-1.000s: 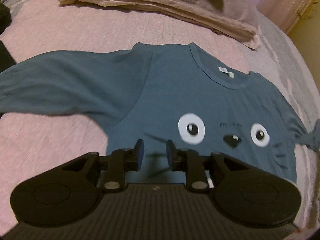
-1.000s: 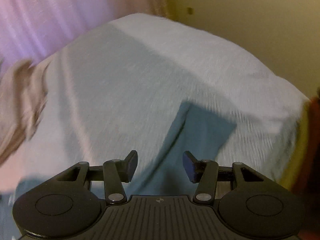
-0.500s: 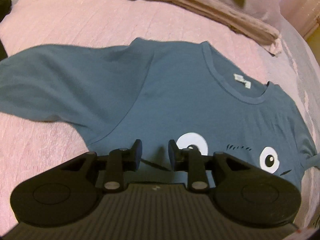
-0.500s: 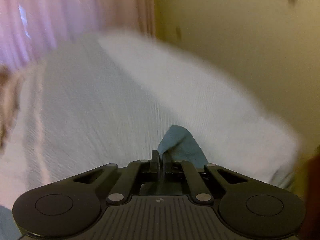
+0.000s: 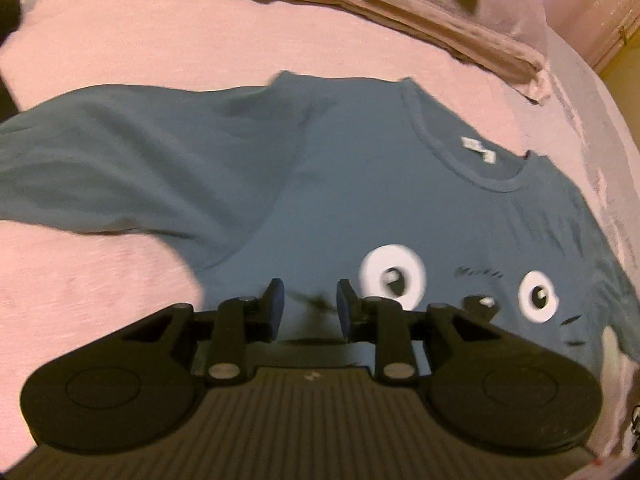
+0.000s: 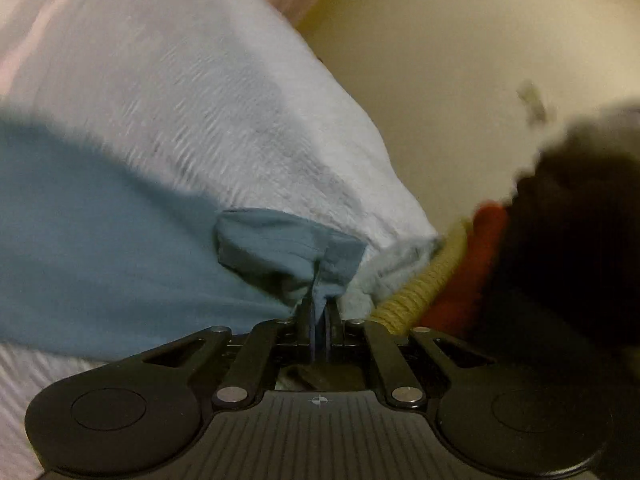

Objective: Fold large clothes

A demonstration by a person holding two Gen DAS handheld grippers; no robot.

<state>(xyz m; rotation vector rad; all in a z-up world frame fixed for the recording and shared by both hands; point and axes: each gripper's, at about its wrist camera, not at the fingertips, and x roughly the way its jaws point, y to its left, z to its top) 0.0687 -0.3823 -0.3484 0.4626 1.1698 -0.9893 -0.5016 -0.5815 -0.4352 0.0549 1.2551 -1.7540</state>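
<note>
A slate-blue long-sleeved shirt (image 5: 360, 200) with white cartoon eyes lies front up on the pink bedspread (image 5: 140, 40). Its left sleeve (image 5: 100, 168) stretches out to the left. My left gripper (image 5: 310, 304) hovers open just above the shirt's chest, nothing between its fingers. In the right wrist view my right gripper (image 6: 319, 312) is shut on the cuff end of the shirt's other sleeve (image 6: 288, 252), which bunches up in front of the fingertips while the rest of the sleeve (image 6: 100, 232) trails off to the left.
A folded beige blanket (image 5: 360, 4) lies across the head of the bed. The bed's right corner (image 6: 400, 256) drops off beside a cream wall (image 6: 460, 60). Dark, red and yellow-knit things (image 6: 540, 260) sit blurred at the right.
My right gripper closed on the sleeve cuff and has pulled it up and toward the left. My left gripper drifted a little over the chest and stayed open.
</note>
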